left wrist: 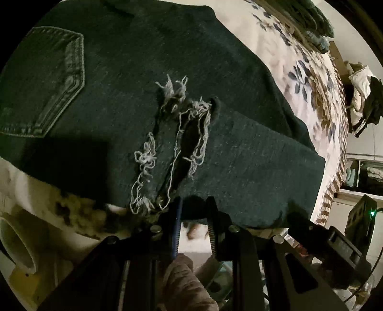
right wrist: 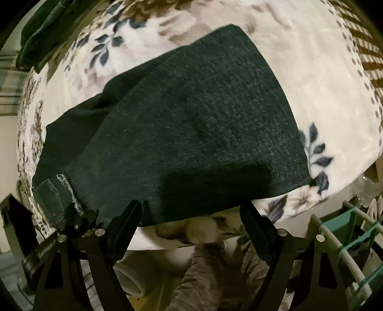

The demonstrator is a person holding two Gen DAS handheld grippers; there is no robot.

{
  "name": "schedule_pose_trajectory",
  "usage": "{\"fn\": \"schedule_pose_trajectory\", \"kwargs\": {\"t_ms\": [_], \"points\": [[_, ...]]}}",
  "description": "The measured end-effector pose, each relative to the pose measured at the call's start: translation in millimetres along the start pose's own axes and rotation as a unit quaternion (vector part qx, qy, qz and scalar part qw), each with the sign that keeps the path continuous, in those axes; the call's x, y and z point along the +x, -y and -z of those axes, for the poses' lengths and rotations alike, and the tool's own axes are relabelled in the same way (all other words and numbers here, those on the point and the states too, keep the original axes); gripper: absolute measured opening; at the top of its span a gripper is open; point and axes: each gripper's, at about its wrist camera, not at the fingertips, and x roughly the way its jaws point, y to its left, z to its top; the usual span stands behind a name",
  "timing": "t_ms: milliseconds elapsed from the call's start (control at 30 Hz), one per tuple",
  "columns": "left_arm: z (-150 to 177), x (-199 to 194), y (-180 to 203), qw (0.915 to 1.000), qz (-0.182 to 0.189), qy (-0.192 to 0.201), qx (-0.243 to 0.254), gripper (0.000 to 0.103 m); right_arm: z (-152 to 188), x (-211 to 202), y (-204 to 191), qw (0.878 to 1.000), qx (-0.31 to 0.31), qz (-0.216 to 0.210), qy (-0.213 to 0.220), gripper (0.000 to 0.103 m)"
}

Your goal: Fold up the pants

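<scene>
Dark denim pants (left wrist: 191, 71) lie folded on a flower-patterned blanket (left wrist: 287, 57). A back pocket (left wrist: 45, 79) shows at the left, frayed white threads (left wrist: 182, 129) in the middle. My left gripper (left wrist: 195, 208) is at the near edge of the pants by the frayed threads, jaws a little apart, with nothing between them. In the right wrist view the pants (right wrist: 191, 124) fill the middle. My right gripper (right wrist: 191, 213) is open wide at their near edge, one finger (right wrist: 129, 215) on each side.
The blanket (right wrist: 311, 71) covers a bed. Folded dark clothes (left wrist: 313, 16) lie at the bed's far side. A white cylinder (left wrist: 16, 244) stands low left. A green-and-white rack (right wrist: 347, 239) is at the right. A person's brown sleeve (right wrist: 205, 275) is below.
</scene>
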Motion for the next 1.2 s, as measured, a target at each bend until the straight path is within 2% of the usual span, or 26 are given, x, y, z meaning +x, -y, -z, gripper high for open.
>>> {"fn": "schedule_pose_trajectory", "kwargs": {"t_ms": [100, 200, 267, 300, 333, 400, 467, 600, 633, 700, 800, 867, 900, 967, 1200], "points": [[-4, -5, 1, 0.9999, 0.005, 0.011, -0.009, 0.018, -2, 0, -2, 1.000, 0.000, 0.006, 0.000, 0.086], [-3, -34, -15, 0.9962, 0.034, 0.072, -0.036, 0.020, -4, -5, -8, 1.000, -0.003, 0.008, 0.004, 0.086], [-3, -53, -31, 0.9908, 0.054, 0.107, -0.062, 0.056, -5, -9, -11, 1.000, -0.007, 0.009, 0.006, 0.086], [-3, -65, -47, 0.9857, 0.068, 0.130, -0.084, 0.086, -5, -11, -13, 1.000, -0.008, 0.008, 0.008, 0.086], [-3, -72, -60, 0.9815, 0.078, 0.143, -0.100, 0.095, -5, -13, -16, 1.000, -0.010, 0.005, 0.012, 0.086], [0, -88, -98, 0.9683, 0.096, 0.173, -0.153, 0.095, -2, -15, -22, 1.000, -0.017, 0.000, 0.016, 0.088], [6, -97, -129, 0.9561, 0.093, 0.194, -0.200, 0.095, -1, -15, -32, 0.999, -0.031, 0.000, 0.017, 0.091], [18, -103, -195, 0.9191, 0.109, 0.232, -0.299, 0.095, 1, -20, -66, 0.996, -0.078, 0.003, 0.039, 0.091], [19, -101, -212, 0.9076, 0.119, 0.241, -0.323, 0.095, 1, -22, -76, 0.995, -0.092, 0.005, 0.048, 0.091], [19, -95, -235, 0.8880, 0.131, 0.262, -0.354, 0.095, -1, -21, -91, 0.993, -0.102, 0.006, 0.055, 0.091], [11, -83, -269, 0.8645, 0.139, 0.282, -0.392, 0.095, -7, -15, -109, 0.993, -0.100, 0.005, 0.055, 0.091], [5, -78, -276, 0.8507, 0.154, 0.297, -0.406, 0.095, -9, -12, -116, 0.994, -0.096, -0.001, 0.058, 0.091], [1, -80, -277, 0.8476, 0.155, 0.304, -0.406, 0.095, -11, -11, -121, 0.993, -0.097, -0.003, 0.061, 0.091], [-9, -85, -277, 0.8509, 0.153, 0.311, -0.395, 0.095, -14, -9, -129, 0.992, -0.105, -0.004, 0.068, 0.091], [-38, -83, -278, 0.8491, 0.163, 0.336, -0.374, 0.095, -18, 0, -142, 0.991, -0.112, -0.004, 0.076, 0.091]]}}
